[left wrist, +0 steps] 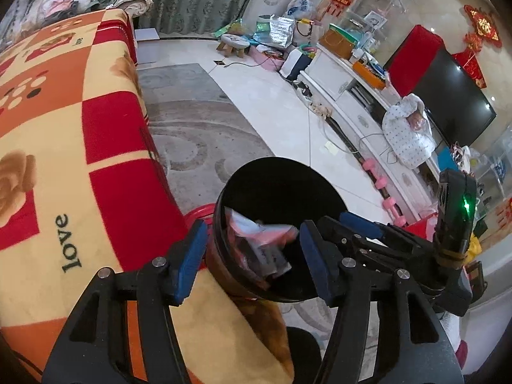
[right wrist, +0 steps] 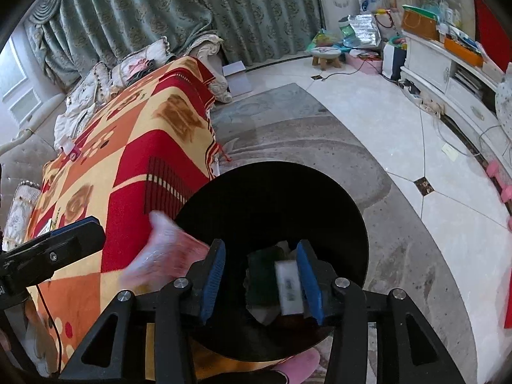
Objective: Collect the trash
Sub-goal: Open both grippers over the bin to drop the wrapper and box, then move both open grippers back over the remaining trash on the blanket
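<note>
A round black bin (left wrist: 281, 172) stands on the rug against the blanket-covered table (left wrist: 80, 147). Pink, white and dark wrappers (left wrist: 256, 240) lie inside it. My left gripper (left wrist: 252, 262) hovers over the bin's mouth, open, with nothing touching its blue pads. In the right wrist view, a blurred pink-and-clear plastic wrapper (right wrist: 163, 249) is in the air at the bin's (right wrist: 272, 198) left rim, right of my left gripper (right wrist: 80, 227). My right gripper (right wrist: 260, 283) is open over the bin. A blurred white packet (right wrist: 289, 284) and a dark green piece (right wrist: 260, 275) lie loose between its jaws.
A patterned rug (right wrist: 384, 224) lies under the bin, with pale floor tiles (left wrist: 272, 102) beyond. A white TV cabinet (left wrist: 361, 118) with a television (left wrist: 448, 96), pink dumbbells (left wrist: 380, 182), a small stool (left wrist: 235, 44) and bags line the far side. Sofa cushions (right wrist: 96, 89) sit behind the table.
</note>
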`<state>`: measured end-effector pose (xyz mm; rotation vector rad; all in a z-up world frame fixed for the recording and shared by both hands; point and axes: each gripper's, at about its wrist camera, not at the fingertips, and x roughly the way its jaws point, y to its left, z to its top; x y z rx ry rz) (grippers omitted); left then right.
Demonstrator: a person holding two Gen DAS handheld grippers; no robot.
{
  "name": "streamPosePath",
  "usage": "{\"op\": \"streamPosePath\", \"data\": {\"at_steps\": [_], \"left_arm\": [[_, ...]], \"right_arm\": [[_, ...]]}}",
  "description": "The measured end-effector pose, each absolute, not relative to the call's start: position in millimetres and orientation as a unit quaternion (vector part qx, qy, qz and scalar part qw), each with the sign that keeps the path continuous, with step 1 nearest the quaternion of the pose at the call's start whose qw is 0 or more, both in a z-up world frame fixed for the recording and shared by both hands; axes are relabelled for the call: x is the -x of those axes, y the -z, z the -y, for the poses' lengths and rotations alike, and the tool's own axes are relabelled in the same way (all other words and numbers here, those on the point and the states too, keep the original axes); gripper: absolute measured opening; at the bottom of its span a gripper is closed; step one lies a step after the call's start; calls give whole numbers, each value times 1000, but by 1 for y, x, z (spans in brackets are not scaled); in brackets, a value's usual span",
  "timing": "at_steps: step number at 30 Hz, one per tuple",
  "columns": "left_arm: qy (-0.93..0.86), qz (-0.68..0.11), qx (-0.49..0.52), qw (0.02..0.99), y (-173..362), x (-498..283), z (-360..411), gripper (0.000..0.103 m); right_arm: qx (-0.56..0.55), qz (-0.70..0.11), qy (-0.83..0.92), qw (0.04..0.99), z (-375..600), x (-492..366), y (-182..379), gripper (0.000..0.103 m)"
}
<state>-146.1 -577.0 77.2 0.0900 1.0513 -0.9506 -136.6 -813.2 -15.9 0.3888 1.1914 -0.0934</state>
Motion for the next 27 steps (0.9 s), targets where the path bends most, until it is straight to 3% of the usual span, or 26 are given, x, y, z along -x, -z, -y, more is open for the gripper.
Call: {"op": "streamPosePath", "data": {"at_steps": [27], "left_arm": [[344,-462,-61,815,-90,137,494,59]], "right_arm": [[-154,-570,-23,807,738,125,7,48]]}}
